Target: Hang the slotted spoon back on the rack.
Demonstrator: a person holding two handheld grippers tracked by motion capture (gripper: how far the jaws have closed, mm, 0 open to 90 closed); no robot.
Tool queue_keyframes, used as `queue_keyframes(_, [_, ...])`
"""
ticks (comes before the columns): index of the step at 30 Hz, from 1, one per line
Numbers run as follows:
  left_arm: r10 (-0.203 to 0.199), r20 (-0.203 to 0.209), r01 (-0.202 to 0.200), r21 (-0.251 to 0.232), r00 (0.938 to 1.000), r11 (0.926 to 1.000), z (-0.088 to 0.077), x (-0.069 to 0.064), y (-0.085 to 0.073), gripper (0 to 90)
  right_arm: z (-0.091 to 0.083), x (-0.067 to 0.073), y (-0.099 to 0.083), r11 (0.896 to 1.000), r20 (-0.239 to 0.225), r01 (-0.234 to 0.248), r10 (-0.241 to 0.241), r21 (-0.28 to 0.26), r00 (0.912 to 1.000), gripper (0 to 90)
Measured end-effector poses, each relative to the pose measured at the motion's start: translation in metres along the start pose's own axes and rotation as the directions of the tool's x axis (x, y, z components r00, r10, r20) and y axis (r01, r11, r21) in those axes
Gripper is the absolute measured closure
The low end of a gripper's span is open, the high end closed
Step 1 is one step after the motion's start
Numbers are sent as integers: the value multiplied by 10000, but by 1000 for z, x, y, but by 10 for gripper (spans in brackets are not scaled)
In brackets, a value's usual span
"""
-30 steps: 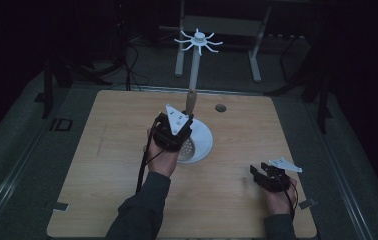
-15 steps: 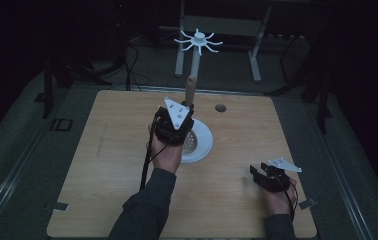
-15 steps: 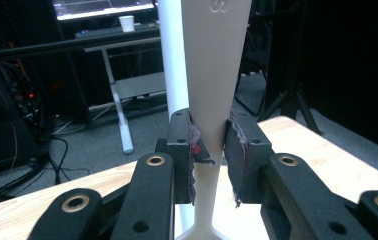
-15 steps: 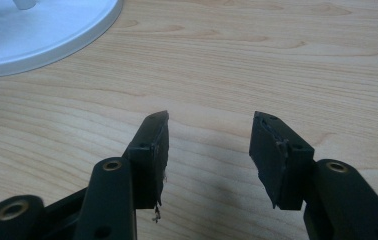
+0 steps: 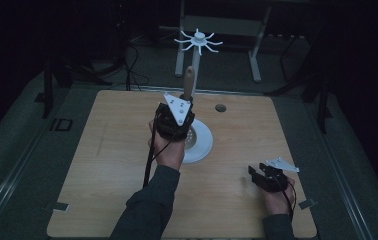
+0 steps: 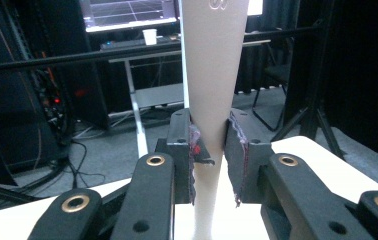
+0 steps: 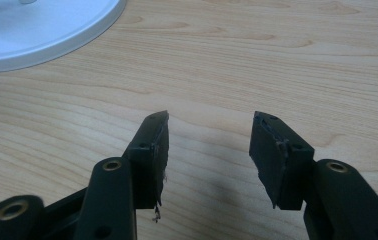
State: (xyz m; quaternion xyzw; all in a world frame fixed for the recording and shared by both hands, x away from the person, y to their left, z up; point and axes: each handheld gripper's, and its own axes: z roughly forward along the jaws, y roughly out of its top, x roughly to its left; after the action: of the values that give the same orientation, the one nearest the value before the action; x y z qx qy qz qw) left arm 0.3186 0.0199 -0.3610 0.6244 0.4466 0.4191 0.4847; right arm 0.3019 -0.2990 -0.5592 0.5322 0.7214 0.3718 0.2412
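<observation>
wide wooden table [image 5: 102, 165], pale grain, set in a dark room with stands and cables behind. near its middle, a round white base plate [image 5: 203, 145], flat on the wood, partly hidden under the left hand; its rim also at the top left of the right gripper view [image 7: 52, 40]. small dark hole in the tabletop [image 5: 220, 107] just beyond the plate. past the far edge, a white spoked rack [image 5: 198, 41] on a stand, well apart from the work.

rising from the plate's centre, a tapered tan handle [image 5: 189, 82], long axis upright or close to it, narrow low down and widening toward the top. in the left gripper view, the same handle [image 6: 212, 75] straight up through the frame, narrow part down toward the white plate.

left gripper [image 5: 177, 122] clamped on the handle's narrow lower part, pads pressed to either side [image 6: 193, 150], no gap. held over the plate, so clearly the nearer hand; handle directly between its jaws, running crosswise to them, pointing up and away from the table.

right gripper [image 5: 269, 175] low at the near right of the table, well apart from the plate, jaws spread wide with bare wood between them [image 7: 209, 145], nothing held.

likely next: a pull along the handle's upright axis, or a twist about it; any sideways lean probably drags or tips the plate, with the free gripper too far off to steady it.
</observation>
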Motion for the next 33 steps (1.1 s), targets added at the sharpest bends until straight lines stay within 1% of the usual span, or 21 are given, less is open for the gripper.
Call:
queue_keyframes(3, [68,-132,-68,5,9999,10000,1,-2,1,743,0,0,0,10000,19,-8,8,-6,10000,496])
queue_keyframes(5, [58,-204,-58,5,9998,10000,1,-3,2,743,0,0,0,10000,16,-2,2,14,10000,496])
queue_keyframes(6, [13,-314,-14,-2,9995,10000,3,-4,4,743,1,1,0,10000,18,39,-39,52,10000,496])
queue_keyframes(7, [13,-314,-14,-2,9995,10000,3,-4,4,743,1,2,-1,10000,16,71,-71,51,10000,496])
queue_keyframes(9, [-22,-484,19,-66,9988,10000,4,-8,7,742,1,2,-1,10000,14,79,-79,60,10000,496])
queue_keyframes(11, [10,-514,-13,-58,9987,10000,4,-8,8,742,1,2,-1,10000,19,65,-65,33,10000,496])
queue_keyframes(13, [82,-655,-85,-44,9978,10000,5,-10,10,742,0,2,-1,10000,38,42,-42,37,10000,496])
queue_keyframes(20, [121,-1038,-116,59,9945,9999,9,-14,15,742,1,2,-1,10000,59,18,-18,47,10000,496])
queue_keyframes(24, [236,-1122,-229,74,9934,9997,10,-16,18,742,0,2,-1,10000,67,7,-8,50,10000,496])
queue_keyframes(31, [323,-1290,-322,29,9911,9995,11,-21,22,741,0,1,-1,10000,68,-15,14,36,10000,496])
queue_keyframes(33, [346,-1331,-339,80,9905,9994,12,-22,23,740,0,2,-1,10000,80,4,-4,49,10000,496])
